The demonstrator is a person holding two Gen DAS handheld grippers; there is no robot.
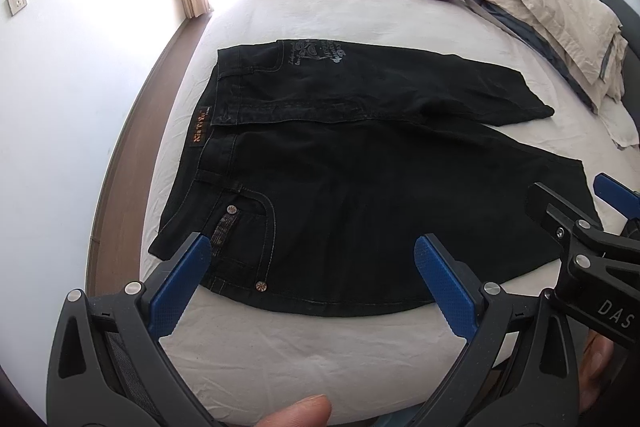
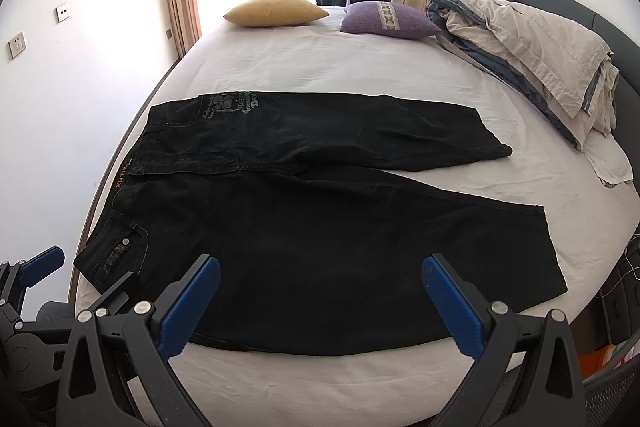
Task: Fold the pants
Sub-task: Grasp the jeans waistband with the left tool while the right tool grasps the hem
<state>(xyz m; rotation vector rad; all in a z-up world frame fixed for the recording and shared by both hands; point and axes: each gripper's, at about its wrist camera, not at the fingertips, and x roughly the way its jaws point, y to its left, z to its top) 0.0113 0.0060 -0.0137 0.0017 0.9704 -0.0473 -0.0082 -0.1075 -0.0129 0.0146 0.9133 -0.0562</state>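
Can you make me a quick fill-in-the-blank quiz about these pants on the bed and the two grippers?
1. The pants lie spread on the ____.
2. Both the left gripper and the right gripper are ____.
3. The pillow beside the purple pillow is ____.
4. The color of the pants is ____.

Missing words: bed; open; yellow; black

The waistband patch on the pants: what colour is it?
Orange-brown patch on black pants, clearest in the left wrist view.
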